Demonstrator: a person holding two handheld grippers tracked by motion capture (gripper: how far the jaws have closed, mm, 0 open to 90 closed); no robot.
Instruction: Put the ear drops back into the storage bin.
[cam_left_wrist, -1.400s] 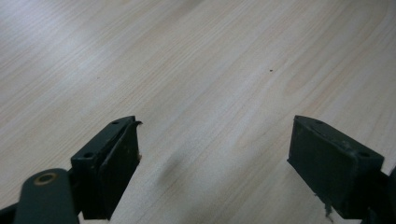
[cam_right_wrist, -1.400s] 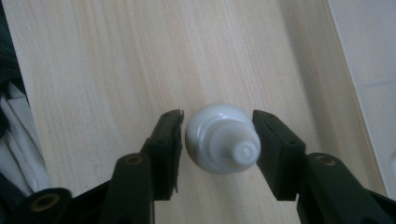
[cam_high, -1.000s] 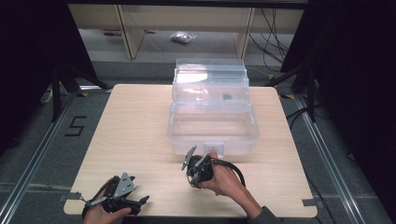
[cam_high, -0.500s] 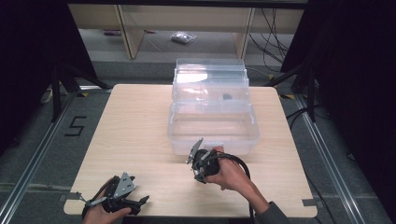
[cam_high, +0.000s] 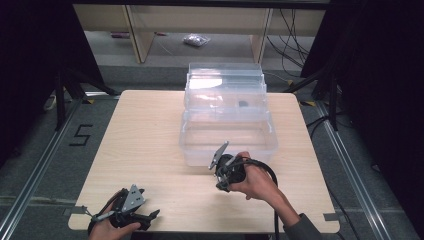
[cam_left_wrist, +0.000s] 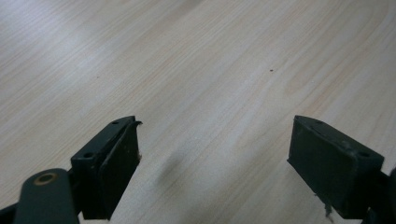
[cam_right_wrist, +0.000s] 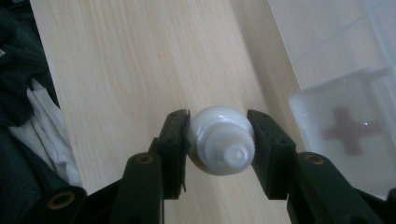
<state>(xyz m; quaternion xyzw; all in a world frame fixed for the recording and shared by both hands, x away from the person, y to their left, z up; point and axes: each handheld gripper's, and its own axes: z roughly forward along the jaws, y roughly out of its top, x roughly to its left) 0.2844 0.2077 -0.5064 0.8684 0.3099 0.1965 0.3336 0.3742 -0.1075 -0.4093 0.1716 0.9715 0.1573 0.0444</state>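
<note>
My right gripper (cam_high: 223, 172) hovers over the table just in front of a clear plastic box (cam_high: 197, 150). In the right gripper view my right gripper (cam_right_wrist: 219, 127) is shut on a small white bottle (cam_right_wrist: 219, 144) with a ribbed nozzle cap, held above the bare wood. The clear box (cam_right_wrist: 327, 112), marked with a red cross (cam_right_wrist: 350, 132), lies to the right of the jaws there. My left gripper (cam_high: 144, 216) rests low at the table's front left corner. Seen in the left gripper view, my left gripper (cam_left_wrist: 215, 140) is open, with bare wood between its jaws.
The light wooden table (cam_high: 145, 135) carries the box, whose tiered lid section stands open at the back with a small dark item (cam_high: 243, 104) inside. Dark clothing (cam_right_wrist: 23, 121) shows at the table edge. Shelving and cables stand beyond the table.
My right gripper has moved forward and slightly right with the white bottle, closer to the clear box. The left gripper has stayed put.
</note>
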